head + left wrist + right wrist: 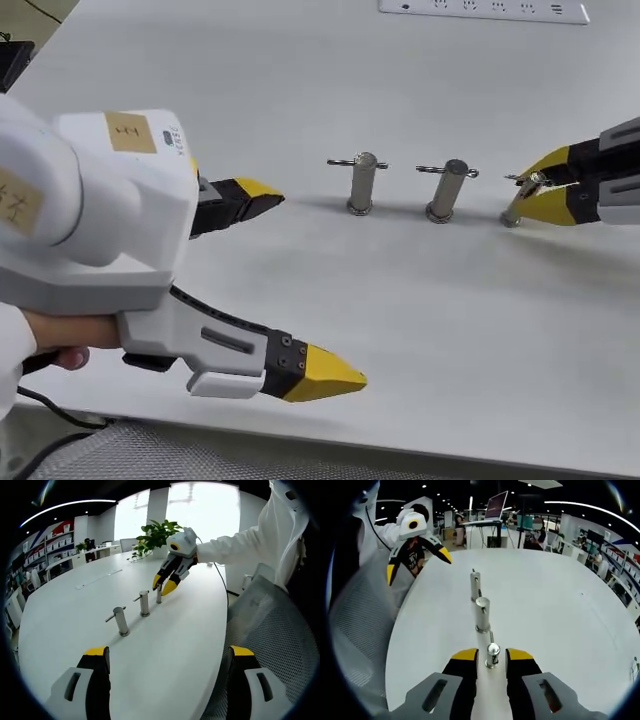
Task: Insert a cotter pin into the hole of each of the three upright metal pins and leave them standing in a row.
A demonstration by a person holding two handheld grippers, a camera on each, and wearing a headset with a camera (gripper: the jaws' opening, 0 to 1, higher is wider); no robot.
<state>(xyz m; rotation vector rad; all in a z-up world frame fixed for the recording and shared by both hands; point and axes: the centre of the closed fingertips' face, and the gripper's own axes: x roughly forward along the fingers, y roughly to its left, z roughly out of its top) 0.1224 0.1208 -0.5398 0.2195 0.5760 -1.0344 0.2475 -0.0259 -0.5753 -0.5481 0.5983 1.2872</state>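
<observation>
Right gripper (520,193), head view, straddles the third pin (511,217) right of the middle pin (447,190); it looks tilted and could topple. Left gripper (310,288) gapes empty, well left of the middle pin. Left gripper view: jaws wide. Right gripper view: jaws unclenched, gaps showing; a bump may dislodge the cotter pin (491,637).

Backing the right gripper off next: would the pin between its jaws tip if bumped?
Likely yes: the pin is tall and slim on a small base, so a sideways knock could topple it. It looks like solid metal, probably stiff and heavyish.
</observation>
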